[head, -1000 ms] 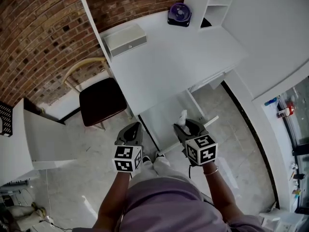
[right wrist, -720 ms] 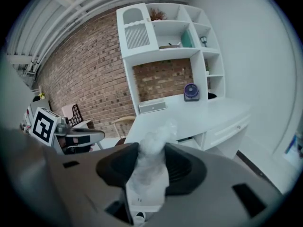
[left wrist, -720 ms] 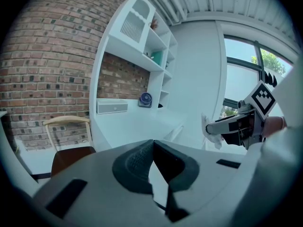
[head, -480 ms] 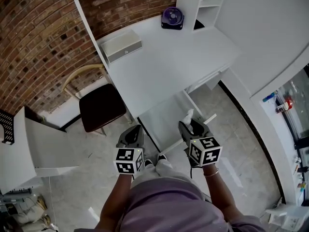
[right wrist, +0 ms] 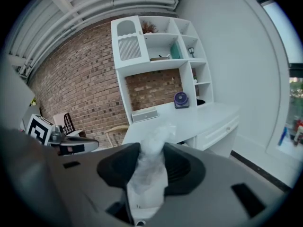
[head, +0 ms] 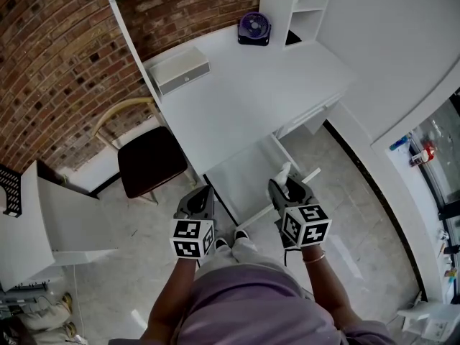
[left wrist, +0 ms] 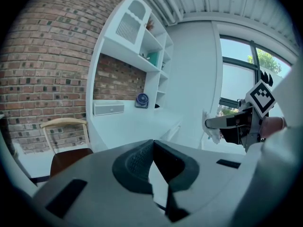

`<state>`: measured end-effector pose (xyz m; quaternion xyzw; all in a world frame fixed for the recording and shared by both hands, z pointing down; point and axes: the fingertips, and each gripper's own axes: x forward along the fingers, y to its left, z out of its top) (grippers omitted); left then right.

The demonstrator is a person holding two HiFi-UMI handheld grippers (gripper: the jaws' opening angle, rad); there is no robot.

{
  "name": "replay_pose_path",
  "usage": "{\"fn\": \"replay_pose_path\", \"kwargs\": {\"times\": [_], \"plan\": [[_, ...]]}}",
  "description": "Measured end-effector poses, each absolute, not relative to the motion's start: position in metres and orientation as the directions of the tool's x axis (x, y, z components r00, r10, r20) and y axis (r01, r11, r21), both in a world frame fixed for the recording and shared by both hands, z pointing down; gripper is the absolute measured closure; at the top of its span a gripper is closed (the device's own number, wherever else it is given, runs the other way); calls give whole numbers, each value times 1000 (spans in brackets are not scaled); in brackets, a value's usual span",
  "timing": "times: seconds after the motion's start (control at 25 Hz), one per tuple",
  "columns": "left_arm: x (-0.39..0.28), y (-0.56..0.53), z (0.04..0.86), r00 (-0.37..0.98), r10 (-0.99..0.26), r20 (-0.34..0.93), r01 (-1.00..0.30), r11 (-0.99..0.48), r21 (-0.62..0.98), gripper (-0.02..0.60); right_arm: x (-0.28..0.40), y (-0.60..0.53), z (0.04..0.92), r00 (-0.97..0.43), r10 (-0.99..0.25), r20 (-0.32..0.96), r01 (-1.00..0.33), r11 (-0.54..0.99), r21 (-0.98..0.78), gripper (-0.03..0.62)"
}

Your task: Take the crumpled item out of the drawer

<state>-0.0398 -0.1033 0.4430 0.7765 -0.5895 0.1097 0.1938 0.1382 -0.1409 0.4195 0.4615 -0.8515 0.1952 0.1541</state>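
A white crumpled item (right wrist: 150,167) is pinched between my right gripper's (right wrist: 151,162) pads, its top sticking out past the fingertips; the jaws are closing tighter on it. In the head view the right gripper (head: 290,185) holds the crumpled item (head: 284,171) above the front of the open white drawer (head: 241,182) under the desk. The left gripper view shows the crumpled item (left wrist: 211,129) hanging at the right gripper's tip. My left gripper (head: 198,196) hovers left of the drawer; the left gripper (left wrist: 152,148) has its pads together with nothing between them.
The white desk (head: 244,99) carries a purple fan (head: 254,27) and a white box (head: 181,70), with shelves above. A dark-seated chair (head: 151,157) stands left of the drawer, near a brick wall (head: 57,63). My legs are just below the grippers.
The right gripper with the crumpled item has drifted a little to the right over the drawer front. The left gripper has hardly moved.
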Motion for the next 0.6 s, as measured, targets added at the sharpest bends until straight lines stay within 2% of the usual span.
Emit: {"fn": "replay_pose_path", "kwargs": {"times": [0.6], "plan": [[-45,-109,443,267,-878,398,-961,-213,175,581,135,-151,418,-526,-730,436,-846,501,-183,433]]}}
